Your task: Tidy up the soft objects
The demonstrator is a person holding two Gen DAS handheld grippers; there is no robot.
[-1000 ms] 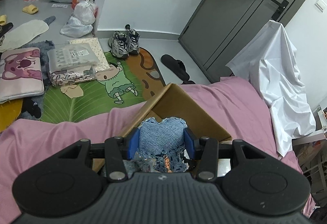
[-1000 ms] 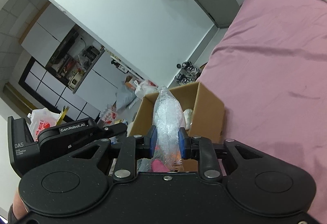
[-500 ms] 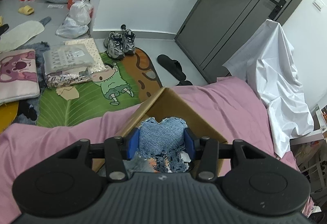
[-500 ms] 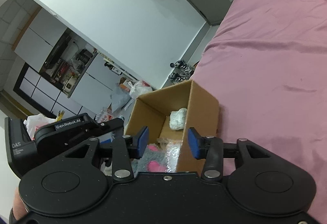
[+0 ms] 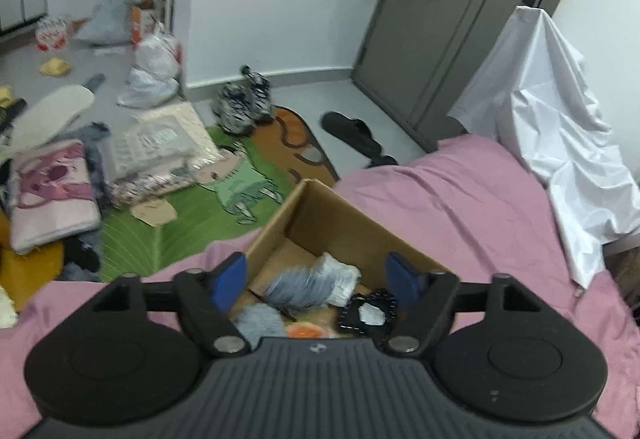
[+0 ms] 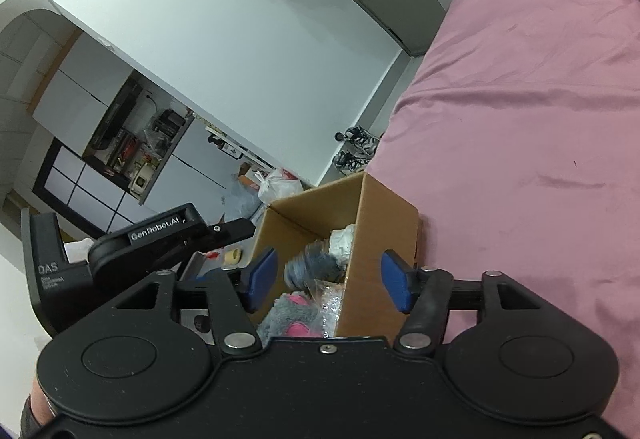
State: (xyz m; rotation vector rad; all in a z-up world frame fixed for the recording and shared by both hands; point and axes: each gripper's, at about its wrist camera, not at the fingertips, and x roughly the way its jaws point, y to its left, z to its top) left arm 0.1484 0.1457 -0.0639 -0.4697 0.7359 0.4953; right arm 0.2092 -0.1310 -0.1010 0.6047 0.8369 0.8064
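Note:
A brown cardboard box stands open on the pink bed sheet; it also shows in the right wrist view. Inside lie a blue denim soft piece, a white bundle, a black patch and a grey and pink plush. My left gripper is open and empty just above the box. My right gripper is open and empty over the box's near wall. The left gripper's body shows in the right wrist view.
A green cartoon rug with packaged bedding, a pink cushion, sneakers and a black slipper covers the floor beyond the bed. A white sheet drapes at the right by a grey door.
My left gripper opened and let the blue denim piece fall into the box. My right gripper, which released the clear plastic bag earlier, stays open and has opened a little wider.

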